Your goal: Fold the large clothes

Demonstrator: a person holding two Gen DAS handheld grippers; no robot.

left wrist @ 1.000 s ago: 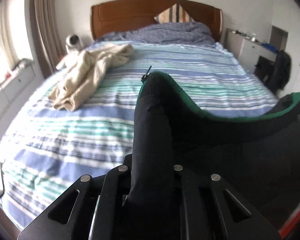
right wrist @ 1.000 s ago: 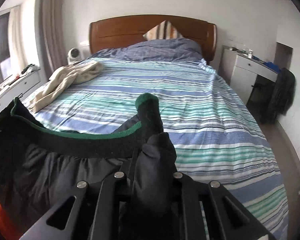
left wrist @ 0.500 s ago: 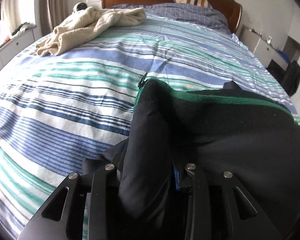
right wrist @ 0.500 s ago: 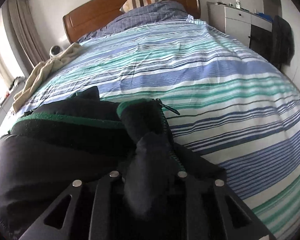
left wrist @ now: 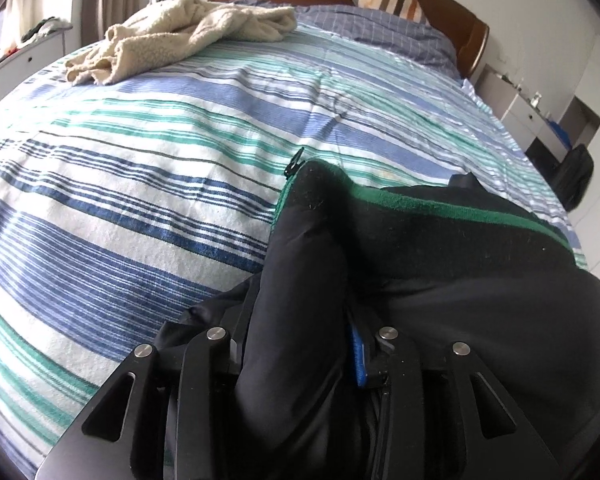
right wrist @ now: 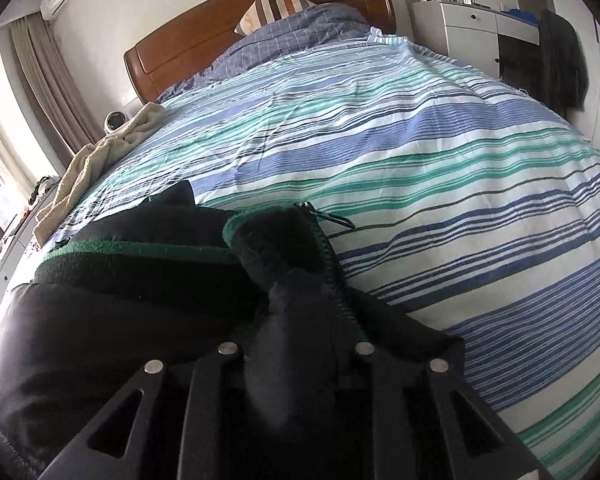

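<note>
A black jacket [left wrist: 460, 280] with a green fleece collar edge lies low over the striped bed [left wrist: 140, 200]. My left gripper [left wrist: 300, 336] is shut on the jacket's left collar corner; cloth bunches between the jaws and hides the fingertips. A zipper pull [left wrist: 294, 162] sticks out past it. My right gripper [right wrist: 292, 344] is shut on the jacket [right wrist: 120, 312] at the right collar corner, with a zipper pull [right wrist: 332, 218] lying on the sheet. The collar spans between the two grippers.
A cream fleece garment [left wrist: 188, 40] lies crumpled at the far left of the bed. A wooden headboard [right wrist: 260, 16], pillow and folded blue quilt [right wrist: 292, 36] are at the back. A white cabinet [right wrist: 488, 28] with a dark garment hanging stands to the right.
Both grippers have moved down and forward over the bed with the jacket. The collar, held up in the air a second ago, now rests on the sheet.
</note>
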